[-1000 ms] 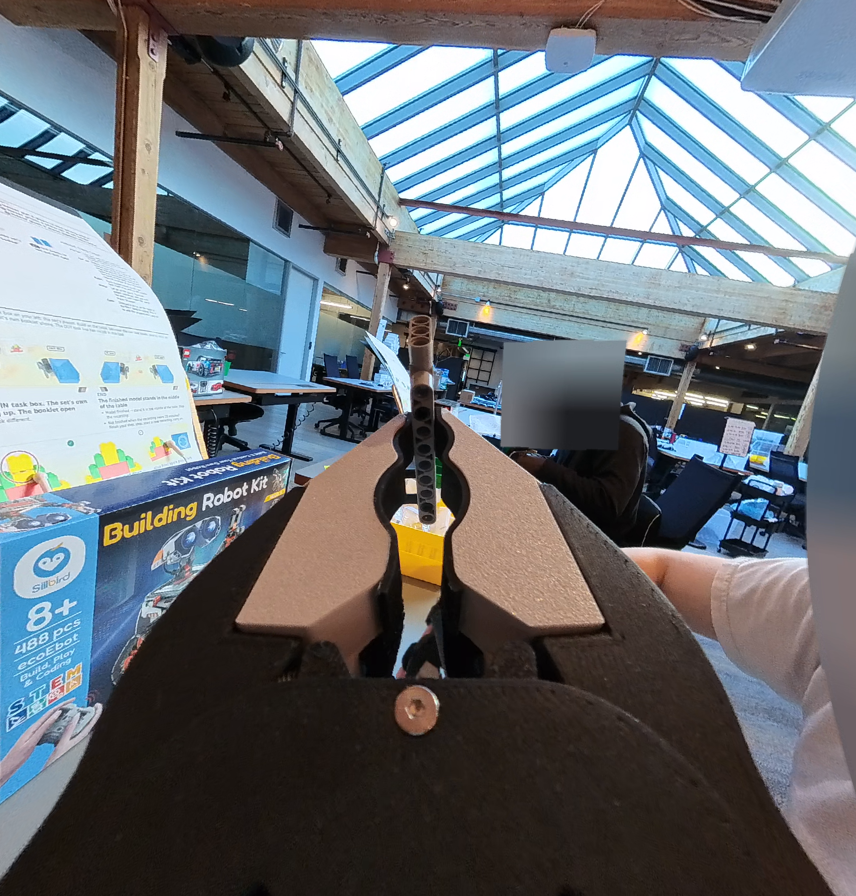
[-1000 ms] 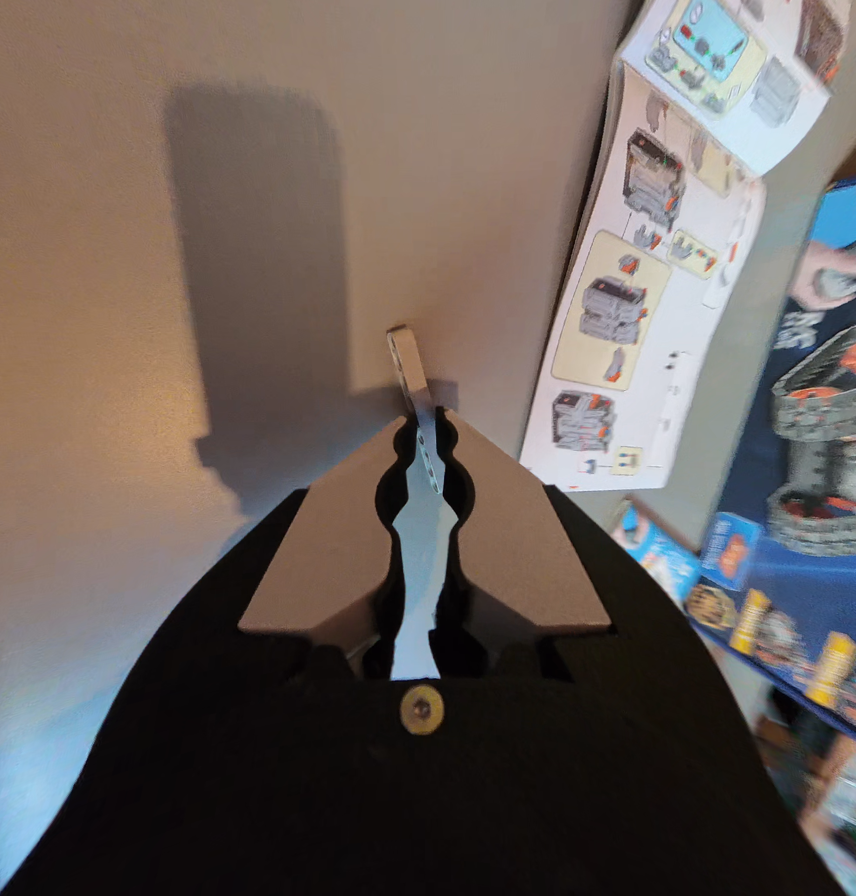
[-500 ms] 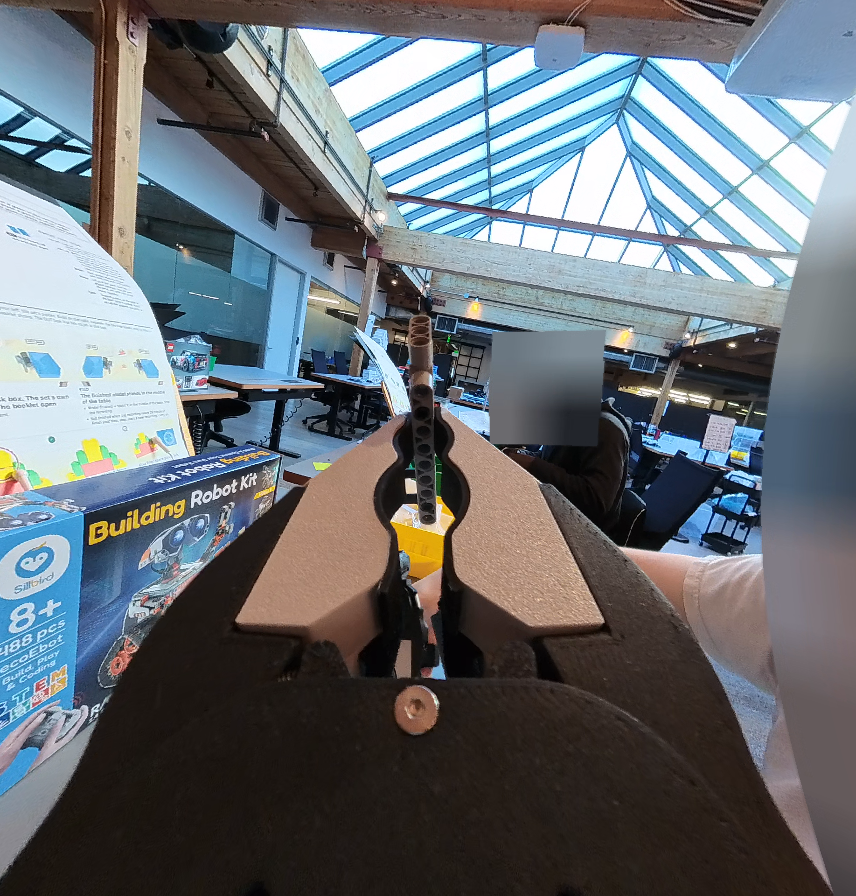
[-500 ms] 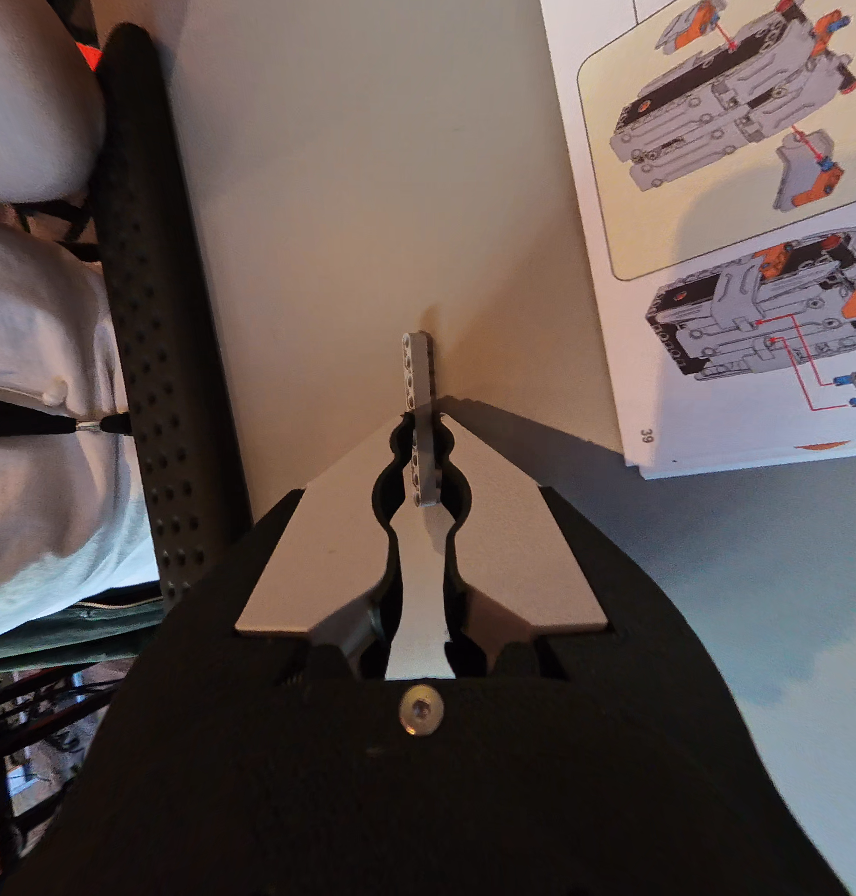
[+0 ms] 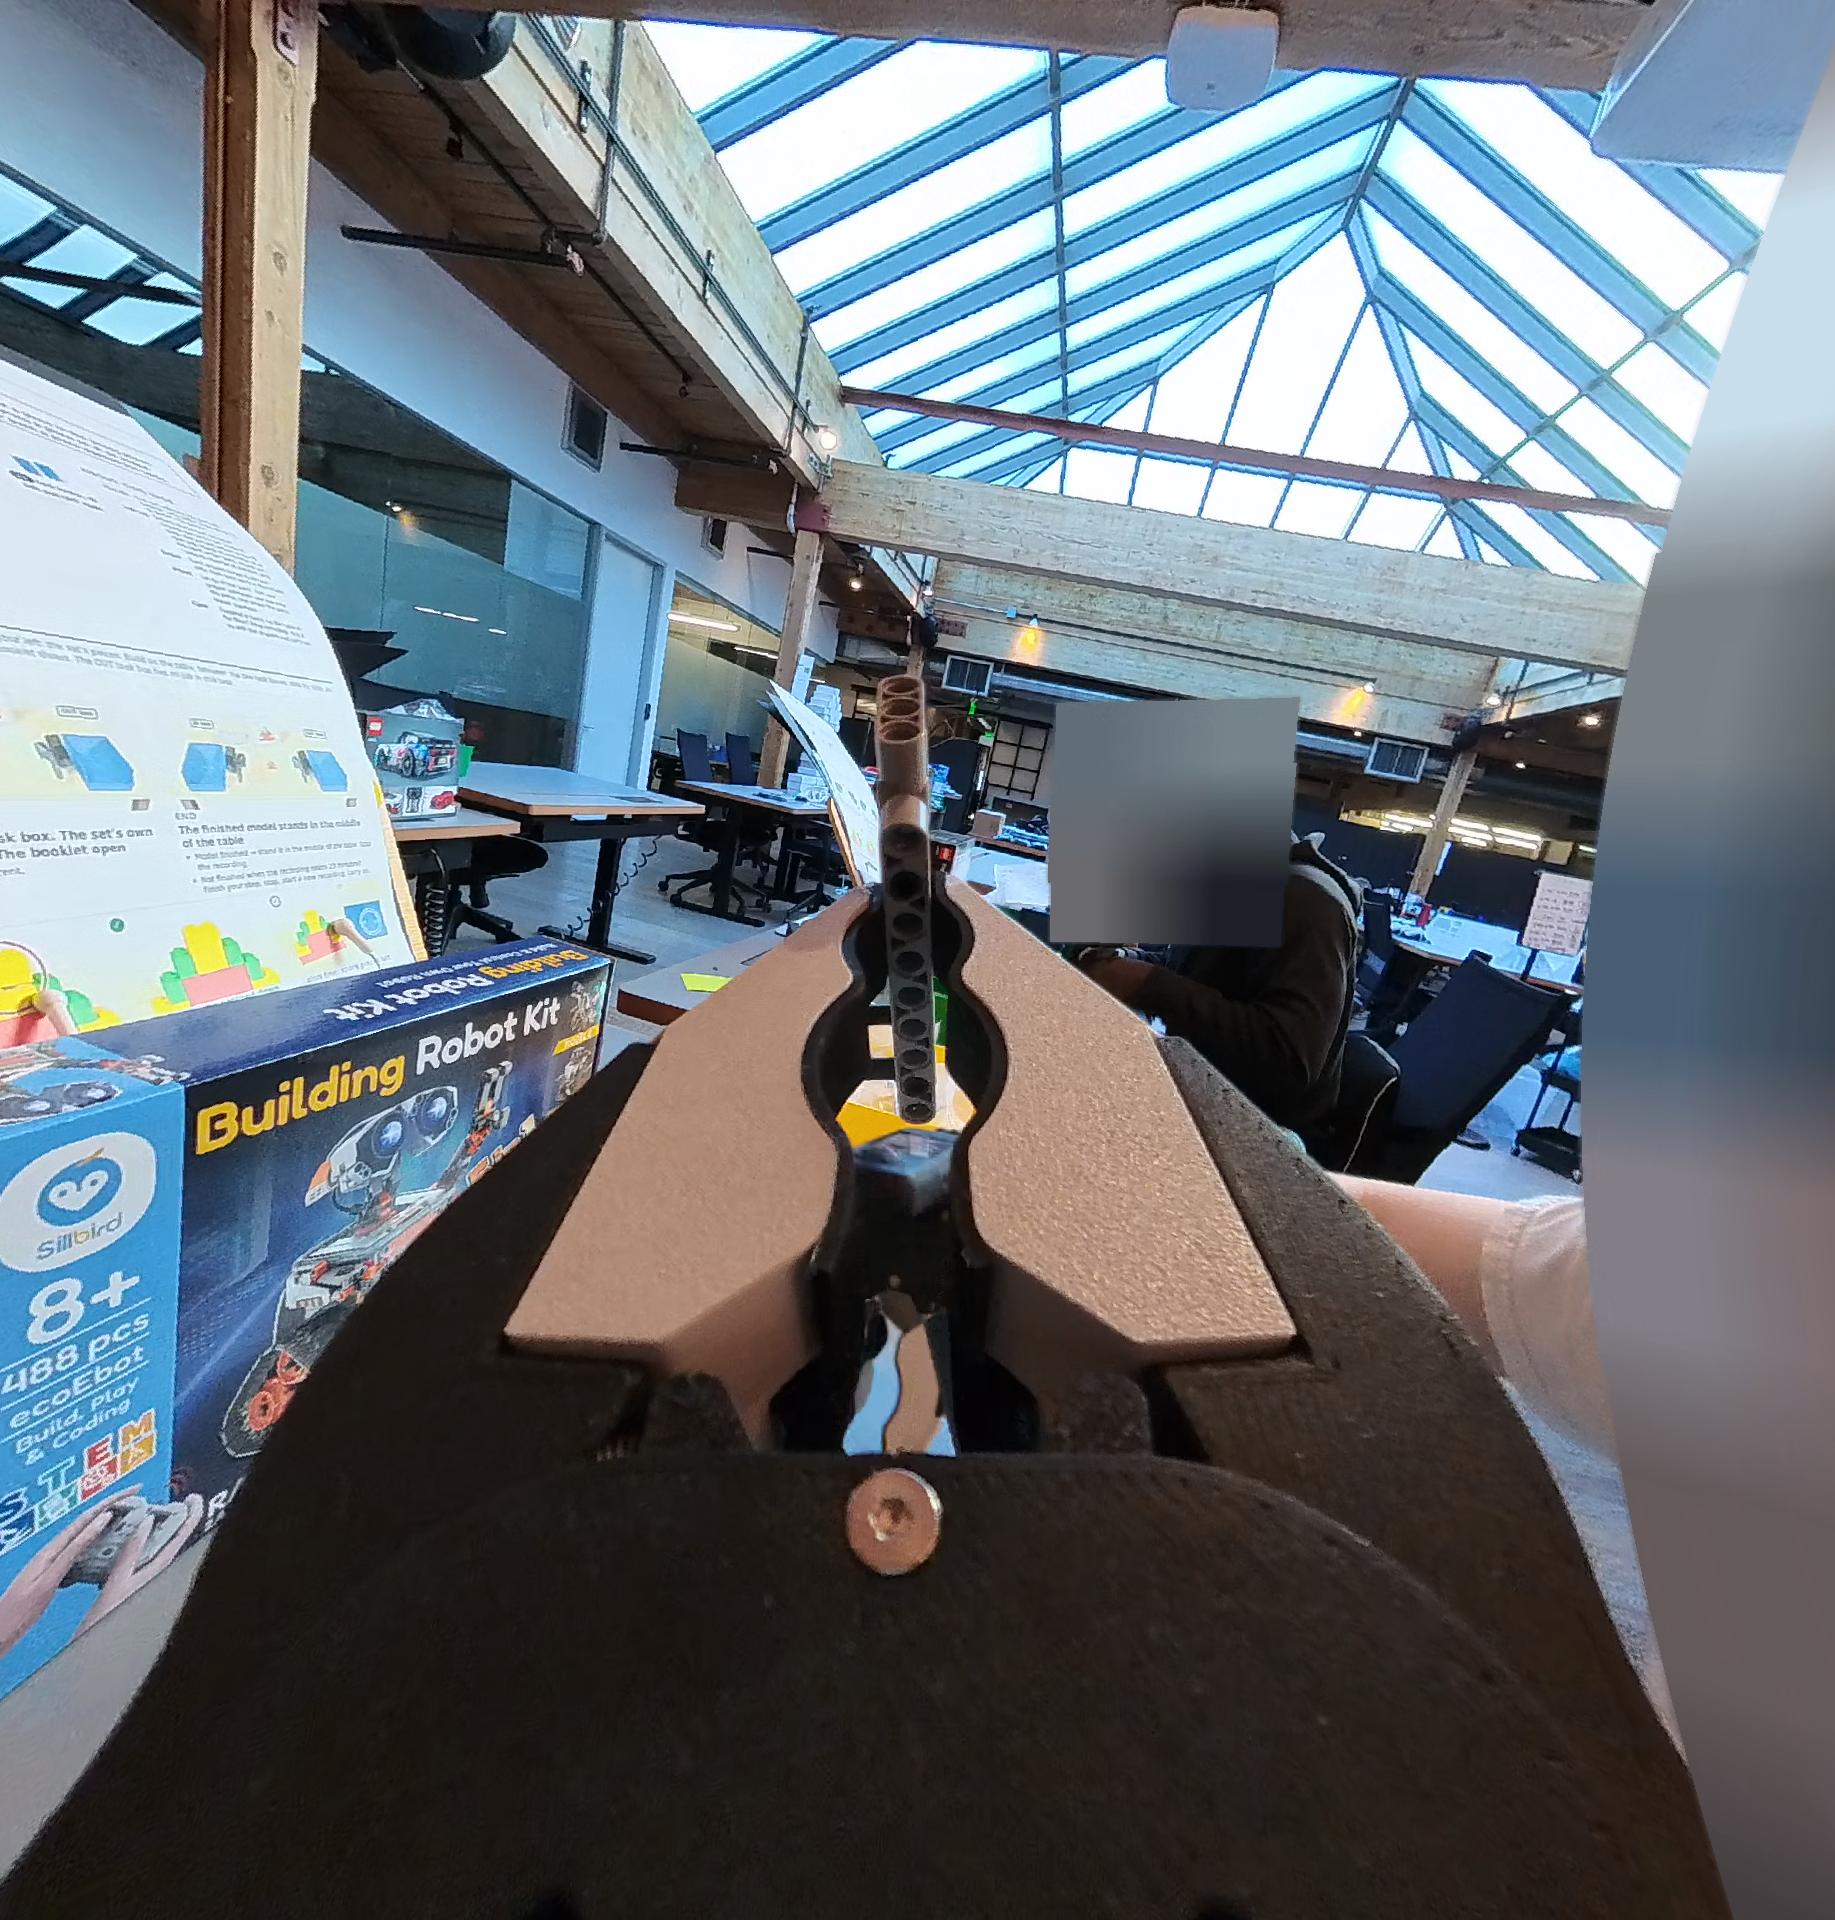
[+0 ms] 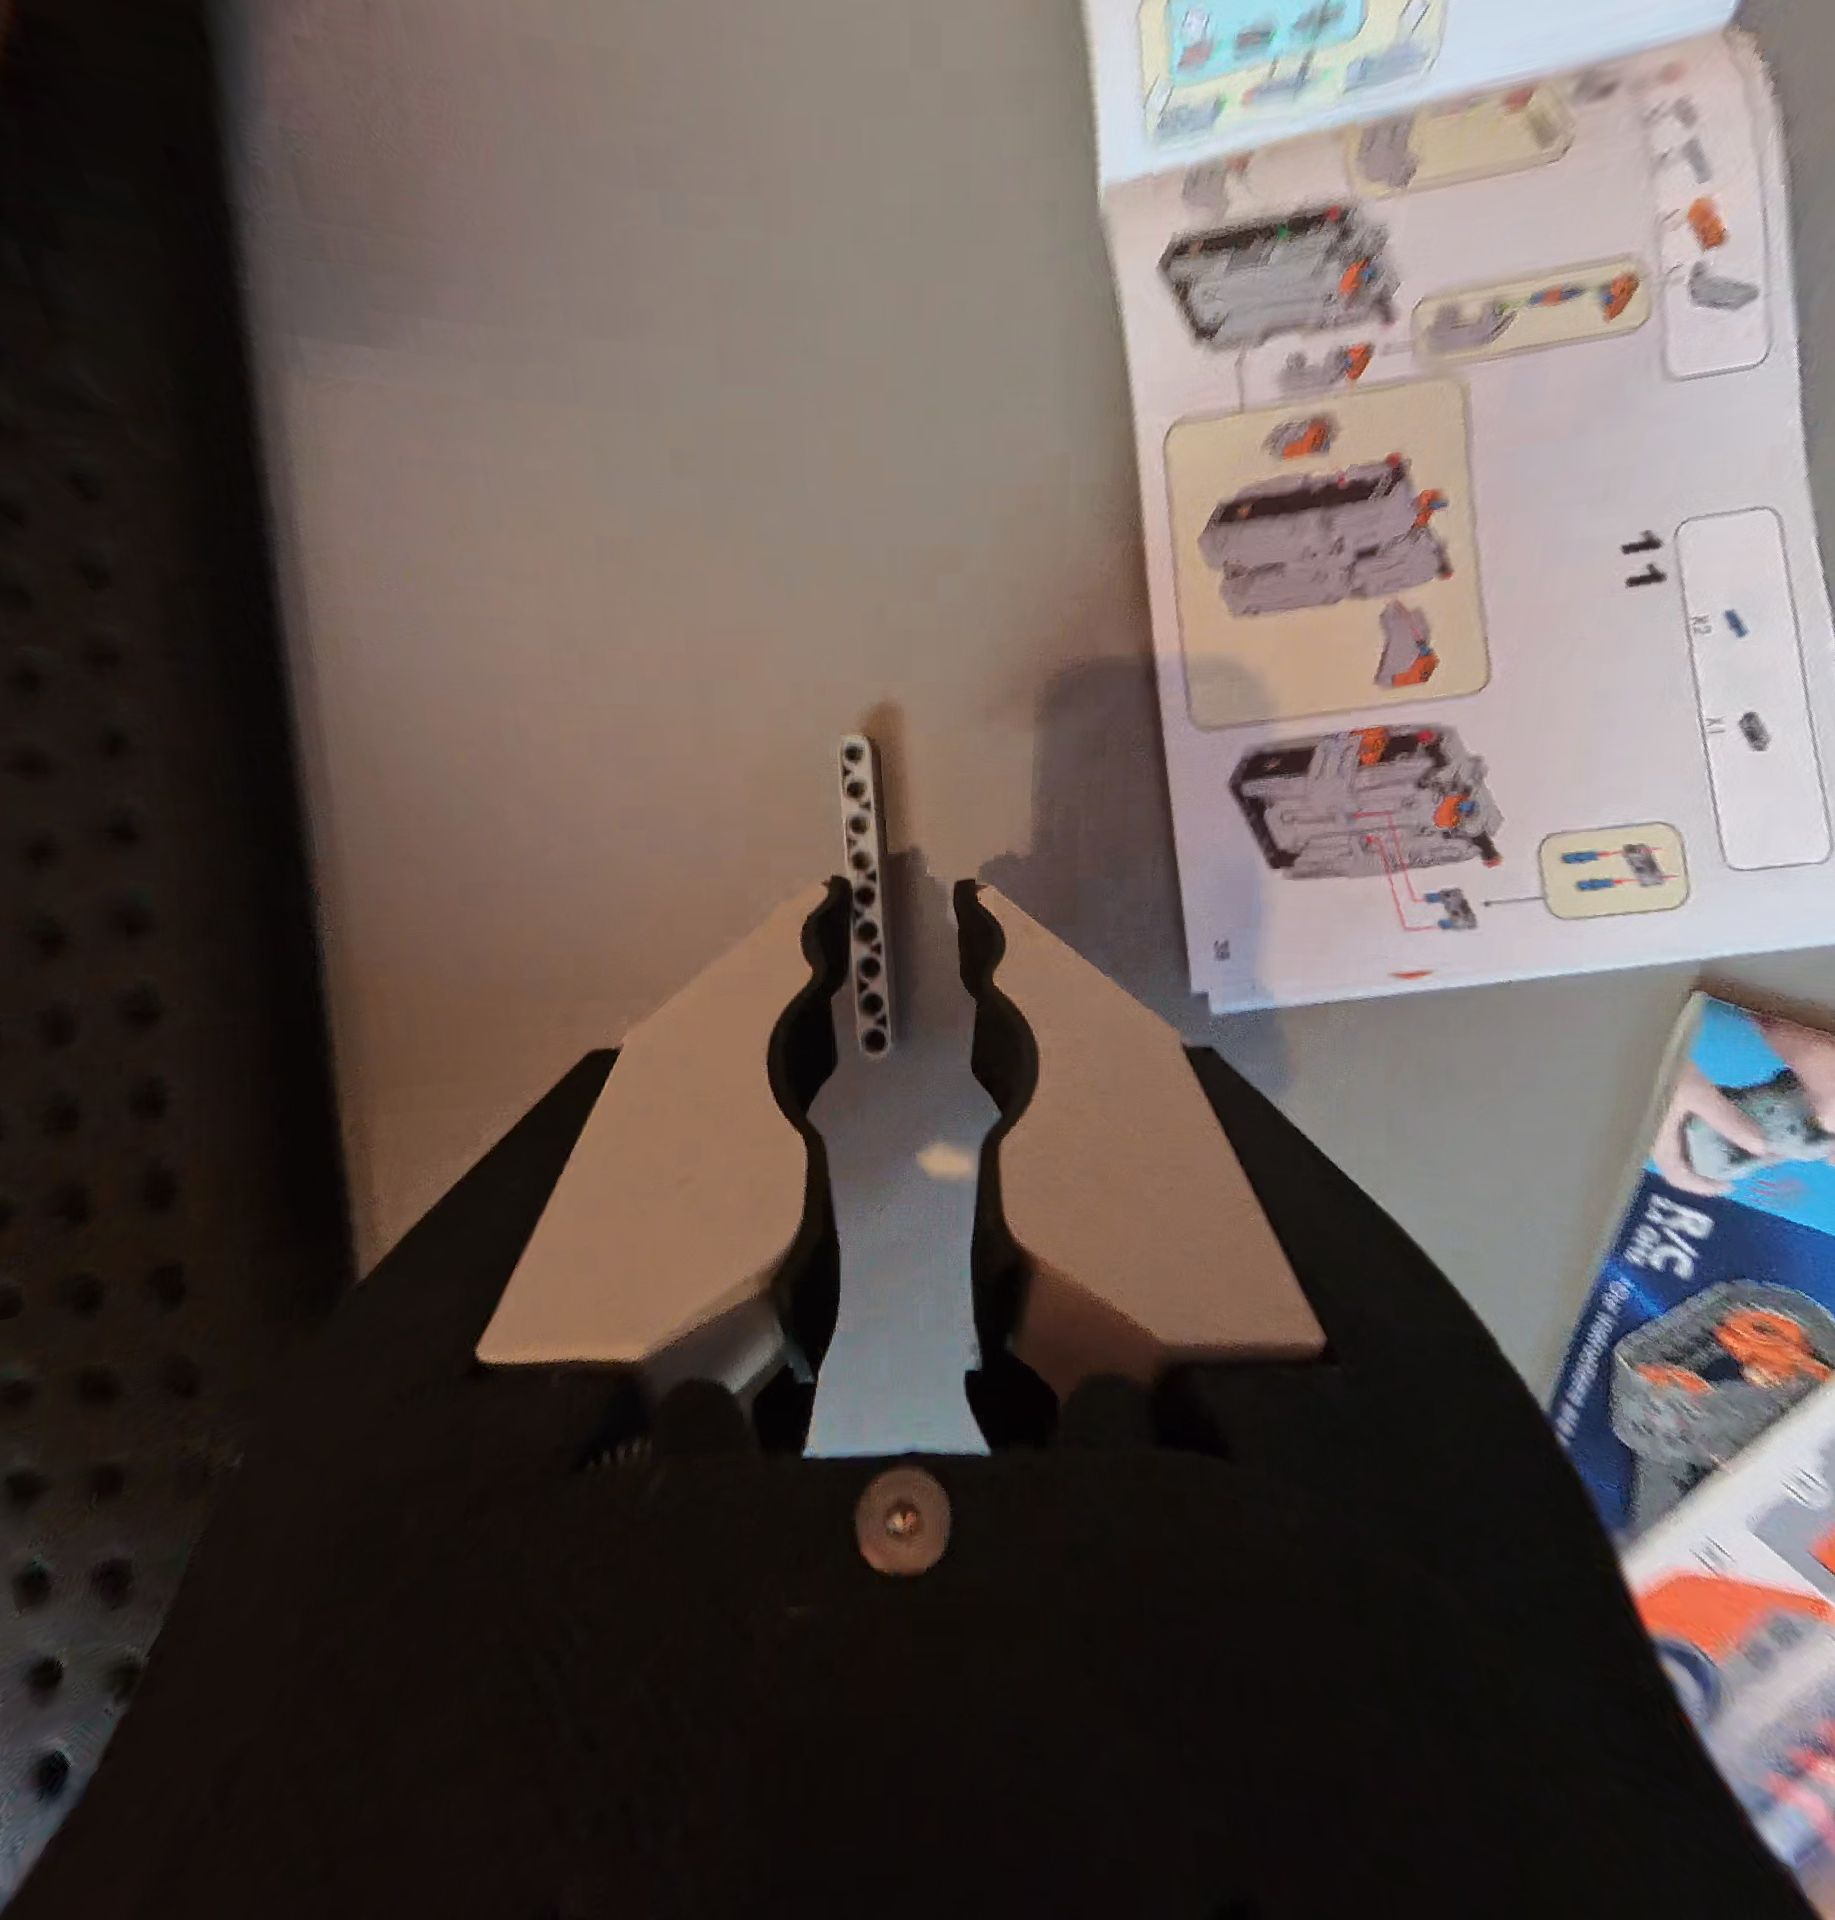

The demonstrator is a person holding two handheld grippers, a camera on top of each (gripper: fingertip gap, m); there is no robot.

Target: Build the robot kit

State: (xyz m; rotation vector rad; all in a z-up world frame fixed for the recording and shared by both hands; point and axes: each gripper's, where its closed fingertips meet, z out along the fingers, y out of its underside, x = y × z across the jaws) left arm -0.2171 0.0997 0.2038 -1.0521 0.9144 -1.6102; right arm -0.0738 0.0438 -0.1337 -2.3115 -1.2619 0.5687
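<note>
My left gripper [image 5: 908,896] is shut on a dark grey holed beam [image 5: 908,997]. The beam stands up past the fingertips, with a tan holed piece [image 5: 900,743] at its top end. My right gripper [image 6: 902,888] points down at a beige table [image 6: 632,468] with its jaws apart. A light grey holed beam [image 6: 863,894] lies lengthwise in the gap, close against the left finger [image 6: 684,1122]. I cannot tell whether it rests on the table or still touches the finger.
A blue robot kit box [image 5: 269,1195] and a standing instruction sheet [image 5: 113,727] are left of my left gripper, and a seated person [image 5: 1256,997] is beyond it. An open instruction booklet [image 6: 1464,520], a blue box [image 6: 1775,1247] and a black perforated mat [image 6: 82,831] flank my right gripper.
My right gripper has opened and no longer clamps the light grey beam, and its view has shifted over the table. My left gripper still holds the dark beam, nearly still.
</note>
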